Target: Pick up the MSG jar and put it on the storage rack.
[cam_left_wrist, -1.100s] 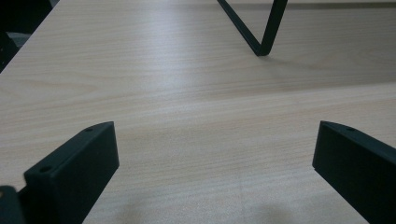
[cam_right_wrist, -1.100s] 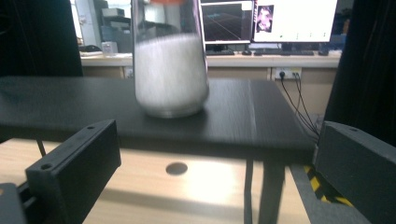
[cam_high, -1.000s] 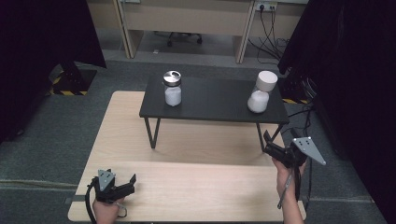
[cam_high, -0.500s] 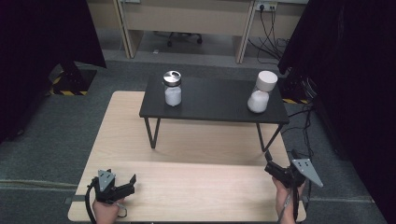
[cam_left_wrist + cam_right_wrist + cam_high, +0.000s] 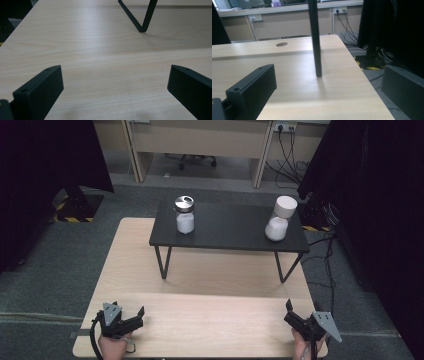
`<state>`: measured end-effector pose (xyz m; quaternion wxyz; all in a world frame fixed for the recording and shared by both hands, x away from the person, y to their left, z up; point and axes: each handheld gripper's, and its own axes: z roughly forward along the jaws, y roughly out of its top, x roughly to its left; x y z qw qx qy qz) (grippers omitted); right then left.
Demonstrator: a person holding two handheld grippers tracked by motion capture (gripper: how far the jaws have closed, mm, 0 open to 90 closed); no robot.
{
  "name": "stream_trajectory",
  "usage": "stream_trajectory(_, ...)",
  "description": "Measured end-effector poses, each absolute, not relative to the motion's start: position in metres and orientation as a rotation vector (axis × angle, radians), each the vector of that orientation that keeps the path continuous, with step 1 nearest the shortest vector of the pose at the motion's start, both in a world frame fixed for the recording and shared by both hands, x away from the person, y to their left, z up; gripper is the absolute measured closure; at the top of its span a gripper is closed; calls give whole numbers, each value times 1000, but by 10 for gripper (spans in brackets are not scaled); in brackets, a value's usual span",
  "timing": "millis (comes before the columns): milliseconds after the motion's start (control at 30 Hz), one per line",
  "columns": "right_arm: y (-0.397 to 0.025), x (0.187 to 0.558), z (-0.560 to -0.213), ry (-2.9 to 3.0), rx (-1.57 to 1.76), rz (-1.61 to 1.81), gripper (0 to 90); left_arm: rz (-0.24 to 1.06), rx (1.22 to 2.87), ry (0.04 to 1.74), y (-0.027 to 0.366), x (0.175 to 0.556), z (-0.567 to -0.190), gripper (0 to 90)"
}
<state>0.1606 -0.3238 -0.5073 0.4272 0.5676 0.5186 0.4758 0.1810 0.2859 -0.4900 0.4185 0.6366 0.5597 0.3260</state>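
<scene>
Right now your left gripper [image 5: 141,315] rests near the table's [image 5: 210,330] front-left corner, at about 7 o'clock in the high view, jaws spread wide with nothing between them. In the left gripper view bare wood lies between the jaws, and the stand's black leg [image 5: 140,17] sits well ahead at 1 o'clock.

Your right gripper [image 5: 292,312] sits at 5 o'clock, close to the front-right corner, jaws likewise parted and empty. In the right gripper view the table's right edge runs just beside the right-hand jaw, with floor and cables [image 5: 377,56] beyond it, and a stand leg [image 5: 315,37] rises at 12 o'clock.

Between your grippers the wooden top is open. The low black stand [image 5: 230,227] stands toward the far edge. On it, the jar with the metal lid [image 5: 185,215] stands upright at 11 o'clock, and the white-capped jar [image 5: 280,220] leans at 1 o'clock near the stand's right edge. Both are well apart from your grippers.
</scene>
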Motion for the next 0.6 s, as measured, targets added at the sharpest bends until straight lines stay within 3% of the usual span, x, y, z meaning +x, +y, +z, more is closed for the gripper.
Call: stream_trajectory(600, -324, 157, -531, 1327, 1386, 1141, 3, 815, 1559, 1434, 286, 180, -491, 0)
